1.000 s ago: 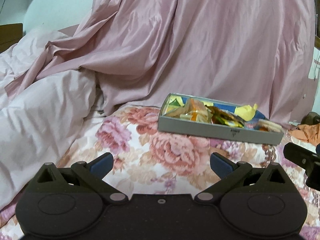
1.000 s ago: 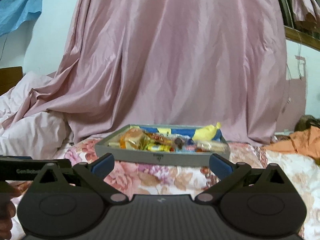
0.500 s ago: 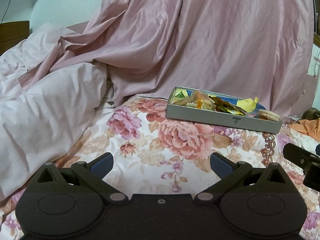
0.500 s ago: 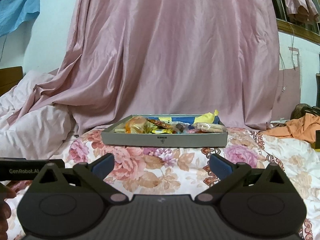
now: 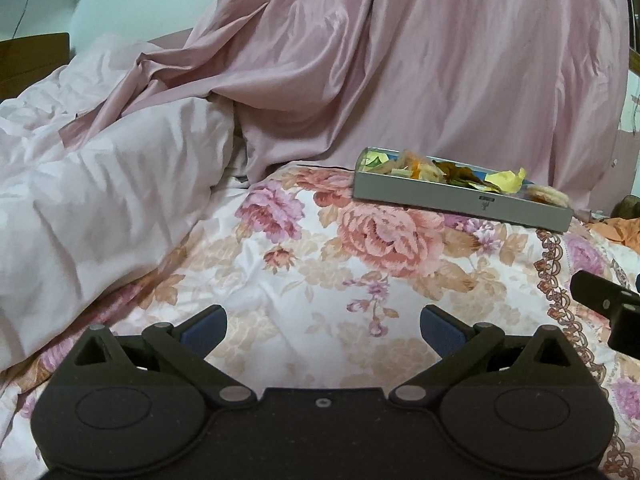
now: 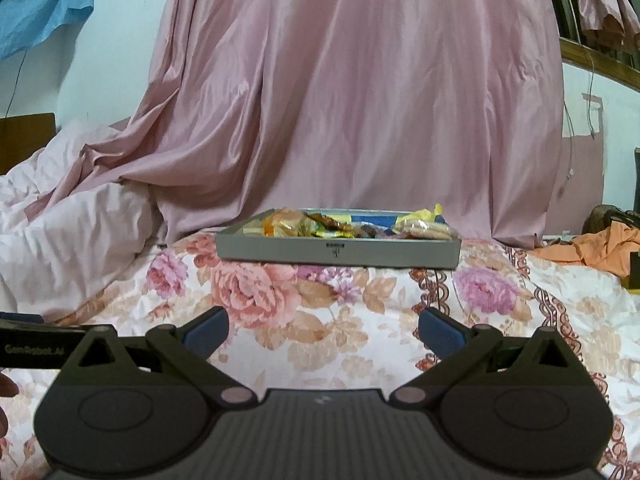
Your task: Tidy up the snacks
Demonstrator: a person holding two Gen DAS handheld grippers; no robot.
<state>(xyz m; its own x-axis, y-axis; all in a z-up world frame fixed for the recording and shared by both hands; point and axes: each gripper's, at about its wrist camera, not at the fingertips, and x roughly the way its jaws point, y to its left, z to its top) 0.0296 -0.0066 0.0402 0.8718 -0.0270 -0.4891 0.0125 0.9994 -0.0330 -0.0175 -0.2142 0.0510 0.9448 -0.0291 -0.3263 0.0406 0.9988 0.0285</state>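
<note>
A glossy pink curtain [image 6: 360, 100] hangs in long folds behind a rumpled floral bedsheet [image 6: 320, 320]. One shallow rectangular grey tray [image 6: 338, 250] sits flat on the sheet at the curtain's foot, heaped with crinkly wrapped snacks [image 6: 320, 224]; their number cannot be told. Left gripper [image 5: 323, 330] and right gripper [image 6: 323, 330] hover well short of it, blue-padded jaws spread wide, empty.

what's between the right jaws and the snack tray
Only bare floral bedspread between the open right gripper and the grey snack tray; the right wrist view shows this.
</note>
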